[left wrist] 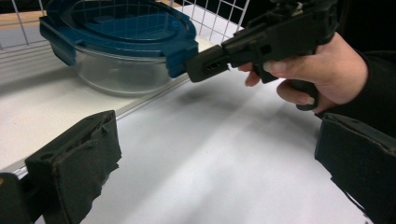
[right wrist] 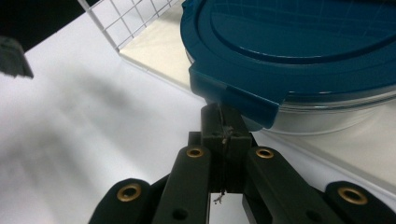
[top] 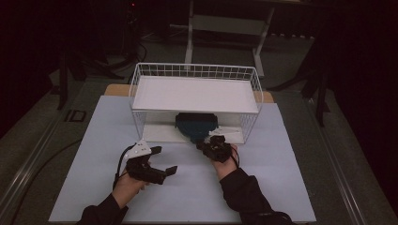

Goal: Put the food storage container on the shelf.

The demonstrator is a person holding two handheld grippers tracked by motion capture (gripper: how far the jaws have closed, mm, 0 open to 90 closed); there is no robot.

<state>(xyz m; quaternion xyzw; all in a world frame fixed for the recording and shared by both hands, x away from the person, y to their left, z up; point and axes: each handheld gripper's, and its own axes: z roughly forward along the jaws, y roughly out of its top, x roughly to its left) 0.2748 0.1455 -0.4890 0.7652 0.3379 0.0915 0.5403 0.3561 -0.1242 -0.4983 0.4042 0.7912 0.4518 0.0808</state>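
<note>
Down at the bottom of the high view, two dark-sleeved forearms come in over the pale blue table (top: 281, 187). The left gripper (top: 165, 160) sits left of centre, its jaws spread wide and released, holding nothing; in the left gripper view its two padded black jaws stand far apart at the lower left and lower right corners with bare tabletop between them. The right gripper (top: 210, 143) lies just right of centre in the high view, pointing up the frame at the mouth of the white wire basket (top: 253, 77). In the right gripper view its jaws are clenched, pads pressed together, their tips touching the front clip of the teal lid (right wrist: 289, 51); whether they pinch the clip I cannot tell. The glass container (left wrist: 121, 72) under that lid stands on the basket's white lower floor, at its front edge, at upper left in the left gripper view. Above it, the basket's white upper shelf (top: 195, 93) spans the middle of the high view
</note>
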